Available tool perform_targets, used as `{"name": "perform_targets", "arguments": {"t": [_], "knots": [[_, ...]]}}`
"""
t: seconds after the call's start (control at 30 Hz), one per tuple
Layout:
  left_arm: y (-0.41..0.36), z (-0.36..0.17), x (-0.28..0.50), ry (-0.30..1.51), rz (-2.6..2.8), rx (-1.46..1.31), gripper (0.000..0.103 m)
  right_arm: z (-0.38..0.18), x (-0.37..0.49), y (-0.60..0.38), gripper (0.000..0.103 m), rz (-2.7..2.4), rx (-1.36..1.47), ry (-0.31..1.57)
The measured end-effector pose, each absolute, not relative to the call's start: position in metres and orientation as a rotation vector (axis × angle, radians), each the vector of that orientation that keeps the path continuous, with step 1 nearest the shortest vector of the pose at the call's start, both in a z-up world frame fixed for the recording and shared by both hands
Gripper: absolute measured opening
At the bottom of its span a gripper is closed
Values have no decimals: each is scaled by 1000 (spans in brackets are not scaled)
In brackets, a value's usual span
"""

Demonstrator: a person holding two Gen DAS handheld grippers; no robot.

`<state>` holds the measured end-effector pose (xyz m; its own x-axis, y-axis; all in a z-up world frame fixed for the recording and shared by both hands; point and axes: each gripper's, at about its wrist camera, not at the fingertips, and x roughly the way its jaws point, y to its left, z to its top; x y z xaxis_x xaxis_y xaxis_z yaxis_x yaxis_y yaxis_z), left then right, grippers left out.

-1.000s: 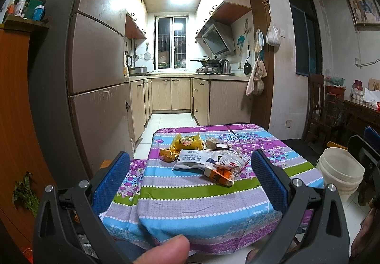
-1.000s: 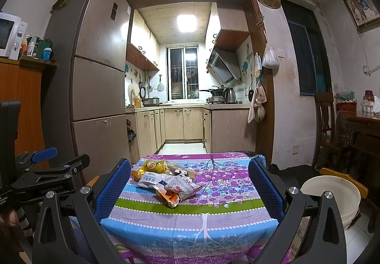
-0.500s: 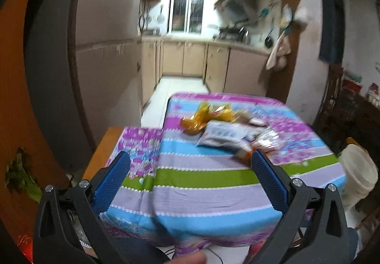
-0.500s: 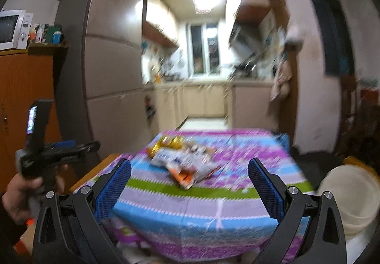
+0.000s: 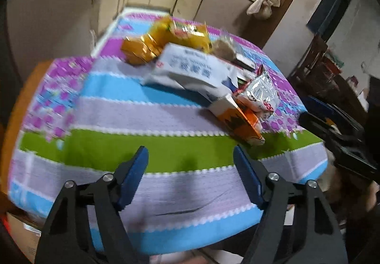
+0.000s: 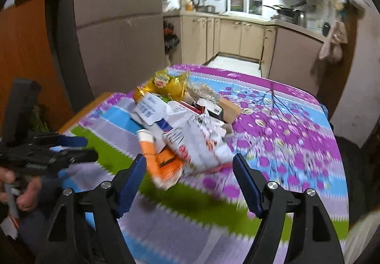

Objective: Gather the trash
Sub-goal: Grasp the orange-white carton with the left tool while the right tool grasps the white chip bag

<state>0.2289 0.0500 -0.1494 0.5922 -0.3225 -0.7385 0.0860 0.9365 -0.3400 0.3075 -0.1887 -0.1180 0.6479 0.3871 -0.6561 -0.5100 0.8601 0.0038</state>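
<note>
A heap of trash lies on the striped tablecloth (image 5: 142, 145): a yellow snack bag (image 5: 182, 31), a gold wrapper (image 5: 140, 49), a white and blue packet (image 5: 190, 69), an orange and white carton (image 5: 237, 119) and a silver wrapper (image 5: 258, 93). My left gripper (image 5: 191, 169) is open and empty above the green stripe, short of the heap. In the right wrist view my right gripper (image 6: 188, 176) is open and empty, with the orange carton (image 6: 161, 162) and a white wrapper (image 6: 197, 140) just beyond its fingertips. The left gripper (image 6: 54, 152) shows there at the left.
A large fridge (image 6: 118, 17) stands left of the table. Kitchen cabinets (image 6: 237, 36) line the back. Dark wooden furniture (image 5: 327, 67) stands at the right. The right gripper (image 5: 342, 140) shows at the table's right edge in the left wrist view.
Both grippers have moved forward and tilted down over the table, much closer to the trash heap. Their jaws stay open.
</note>
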Motion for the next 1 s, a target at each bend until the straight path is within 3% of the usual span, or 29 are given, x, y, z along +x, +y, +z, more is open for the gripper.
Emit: {"name": "perform_targets", "arguments": {"t": [0.2,0.37,0.93,0.97,1.0], "knots": [[33,-165,245,960,-283,-329,67,-147,355,-174,74,495,-228,768],[19,-171,250,966,-303,-327,67,-148,350,-185,50,471,-161,774],[-24,-173,282,960,-134,-391,67,-135,284,-237,48,410,87,716],[-27,-172,283,959,-120,-380,67,-136,283,-237,48,410,88,718],[-29,-172,283,957,-103,-366,58,-137,283,-239,48,411,93,721]]}}
